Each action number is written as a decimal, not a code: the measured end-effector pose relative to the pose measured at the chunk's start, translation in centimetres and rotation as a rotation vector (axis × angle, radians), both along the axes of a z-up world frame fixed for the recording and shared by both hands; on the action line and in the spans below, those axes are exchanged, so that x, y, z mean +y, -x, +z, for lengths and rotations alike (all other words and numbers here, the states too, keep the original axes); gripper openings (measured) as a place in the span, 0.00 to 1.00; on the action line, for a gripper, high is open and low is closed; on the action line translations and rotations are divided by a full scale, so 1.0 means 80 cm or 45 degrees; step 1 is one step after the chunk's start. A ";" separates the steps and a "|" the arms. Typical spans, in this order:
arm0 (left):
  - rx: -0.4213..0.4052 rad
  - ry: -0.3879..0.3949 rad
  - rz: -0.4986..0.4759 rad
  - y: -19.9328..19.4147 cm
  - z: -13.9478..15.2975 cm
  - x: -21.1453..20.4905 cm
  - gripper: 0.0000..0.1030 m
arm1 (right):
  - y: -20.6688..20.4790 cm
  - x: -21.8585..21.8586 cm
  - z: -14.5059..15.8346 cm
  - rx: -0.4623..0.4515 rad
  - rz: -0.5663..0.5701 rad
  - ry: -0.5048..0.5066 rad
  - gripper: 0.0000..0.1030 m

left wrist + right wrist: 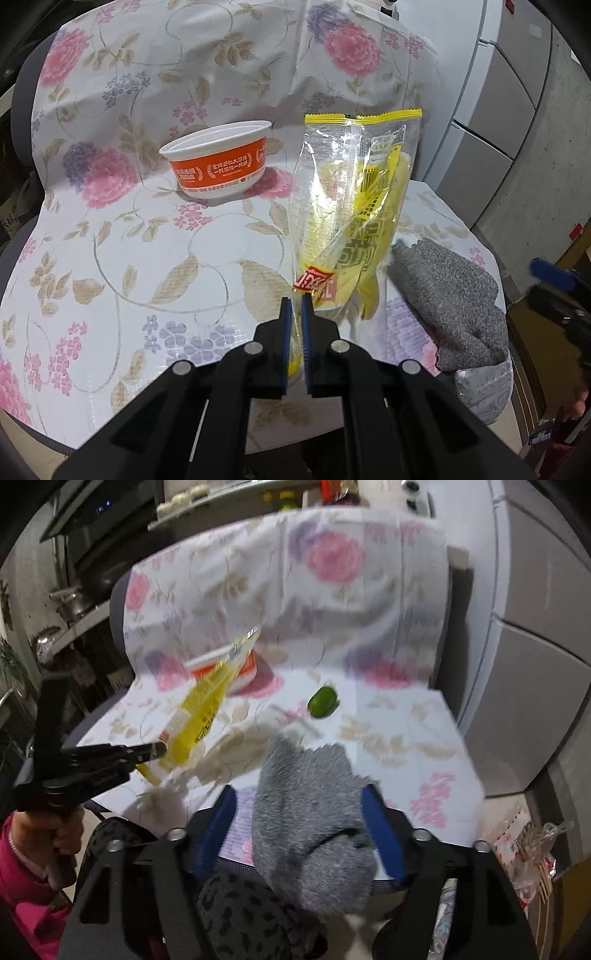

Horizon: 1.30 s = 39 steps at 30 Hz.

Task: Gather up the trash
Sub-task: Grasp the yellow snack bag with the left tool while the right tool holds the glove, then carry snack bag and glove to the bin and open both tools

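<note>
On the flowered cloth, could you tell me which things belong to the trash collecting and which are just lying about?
Part of the job:
- clear yellow wrapper bag, pinched in the left gripper
- empty orange and white bowl
- small green item, possibly trash

Just lying about:
- grey knitted cloth, between the open right gripper's fingers
- flowered cloth

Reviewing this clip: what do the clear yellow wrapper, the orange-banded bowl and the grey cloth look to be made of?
Wrapper: thin clear plastic film, glossy, creased, with a crimped yellow seal on top. Bowl: probably smooth white plastic with a printed orange band, though coated paper is possible. Grey cloth: soft knitted or fleecy fabric, matte with a speckled, fuzzy surface.
</note>
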State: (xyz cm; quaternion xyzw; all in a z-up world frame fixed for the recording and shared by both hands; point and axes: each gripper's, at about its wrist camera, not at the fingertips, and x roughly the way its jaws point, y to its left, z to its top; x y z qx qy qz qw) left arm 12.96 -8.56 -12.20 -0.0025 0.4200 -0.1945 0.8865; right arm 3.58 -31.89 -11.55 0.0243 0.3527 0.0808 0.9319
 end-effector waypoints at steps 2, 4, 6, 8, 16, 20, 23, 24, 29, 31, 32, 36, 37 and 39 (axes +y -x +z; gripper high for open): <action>-0.001 -0.001 -0.005 0.000 0.000 -0.001 0.04 | 0.003 -0.013 -0.005 -0.005 -0.023 -0.030 0.79; -0.002 -0.004 -0.007 0.000 0.000 -0.002 0.04 | -0.008 -0.025 -0.022 0.043 -0.058 -0.083 0.79; -0.003 -0.011 -0.005 0.000 0.000 -0.001 0.04 | -0.015 -0.037 -0.044 0.101 -0.087 -0.184 0.79; -0.006 -0.017 0.000 0.001 0.000 0.001 0.04 | -0.023 -0.047 -0.063 0.140 -0.107 -0.275 0.80; -0.002 -0.017 0.005 -0.002 -0.001 0.004 0.04 | -0.057 0.005 -0.078 0.187 -0.023 -0.225 0.83; 0.003 -0.020 0.009 -0.002 -0.004 0.007 0.04 | -0.070 0.054 -0.078 0.193 0.044 0.068 0.83; 0.006 -0.022 0.014 -0.003 -0.006 0.011 0.04 | -0.067 0.074 -0.084 0.208 0.111 0.225 0.79; 0.007 -0.022 0.016 -0.003 -0.006 0.012 0.04 | -0.064 0.081 -0.087 0.211 0.135 0.275 0.75; 0.019 -0.013 0.013 -0.003 -0.008 0.011 0.04 | -0.059 0.068 -0.089 0.200 0.097 0.282 0.21; 0.017 -0.013 0.004 0.000 -0.007 0.007 0.04 | -0.058 0.052 -0.079 0.168 0.052 0.214 0.17; 0.013 -0.013 -0.001 0.002 -0.005 0.004 0.04 | -0.055 0.044 -0.071 0.139 0.024 0.186 0.15; 0.002 0.011 -0.034 0.009 0.004 -0.009 0.04 | -0.032 0.007 -0.027 -0.001 -0.094 0.100 0.14; -0.003 0.019 -0.048 0.012 0.007 -0.015 0.04 | -0.026 -0.001 -0.018 -0.026 -0.118 0.091 0.14; -0.019 0.037 -0.089 0.020 0.015 -0.032 0.04 | -0.008 -0.020 0.000 -0.078 -0.174 0.071 0.14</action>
